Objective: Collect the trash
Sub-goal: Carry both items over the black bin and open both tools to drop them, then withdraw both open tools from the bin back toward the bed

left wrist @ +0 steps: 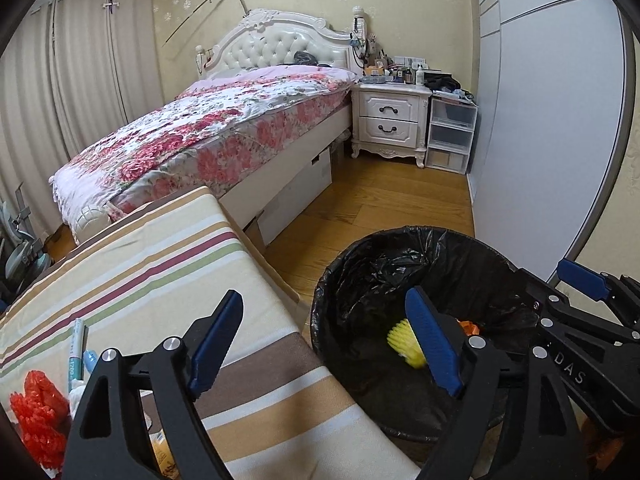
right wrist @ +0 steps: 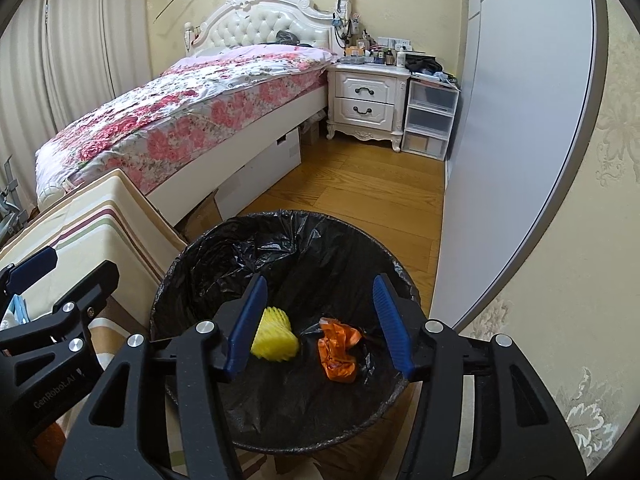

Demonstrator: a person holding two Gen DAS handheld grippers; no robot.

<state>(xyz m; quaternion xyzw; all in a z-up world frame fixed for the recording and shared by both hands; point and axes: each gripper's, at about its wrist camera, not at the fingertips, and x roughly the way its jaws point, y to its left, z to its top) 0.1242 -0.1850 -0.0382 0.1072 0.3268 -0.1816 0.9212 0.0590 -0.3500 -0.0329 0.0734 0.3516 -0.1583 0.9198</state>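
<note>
A bin with a black liner [right wrist: 224,256] stands on the floor beside a striped cushioned surface [left wrist: 168,264]. In it lie a yellow foam net [right wrist: 278,340] and a crumpled orange wrapper [right wrist: 338,354]. My right gripper [right wrist: 320,320] is open and empty above the bin's mouth. My left gripper [left wrist: 326,338] is open and empty, over the gap between the striped surface and the bin [left wrist: 360,264]. On the striped surface at lower left lie a red foam net [left wrist: 38,412], a white tube [left wrist: 76,354] and other scraps.
A bed with a floral cover [left wrist: 208,128] stands behind. A white nightstand [left wrist: 390,120] and plastic drawers [left wrist: 450,132] are at the far wall. A grey wardrobe door [left wrist: 552,120] runs along the right. Wood floor [left wrist: 380,200] lies between.
</note>
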